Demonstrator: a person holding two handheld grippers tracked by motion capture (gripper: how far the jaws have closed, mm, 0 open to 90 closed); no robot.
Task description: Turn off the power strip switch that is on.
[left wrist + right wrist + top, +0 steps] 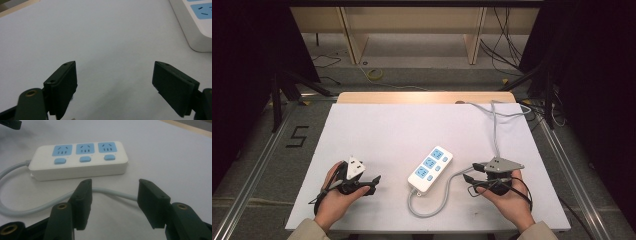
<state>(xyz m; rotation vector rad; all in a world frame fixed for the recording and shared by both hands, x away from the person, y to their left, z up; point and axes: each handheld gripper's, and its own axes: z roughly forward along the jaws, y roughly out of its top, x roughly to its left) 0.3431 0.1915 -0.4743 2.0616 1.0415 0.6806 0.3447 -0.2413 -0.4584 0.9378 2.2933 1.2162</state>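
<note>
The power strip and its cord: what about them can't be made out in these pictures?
- Power strip: left gripper view, cut off by the top and right edges.
- Grey cord: high view, its plug end runs off the table's far edge.
- Switch markings: right gripper view, too small to read.

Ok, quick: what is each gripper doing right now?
Left gripper: open, holding nothing.
Right gripper: open, empty, jaws either side of the grey cable.

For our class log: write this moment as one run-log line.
left tongs: open, empty | right tongs: open, above cable | power strip: untouched
</note>
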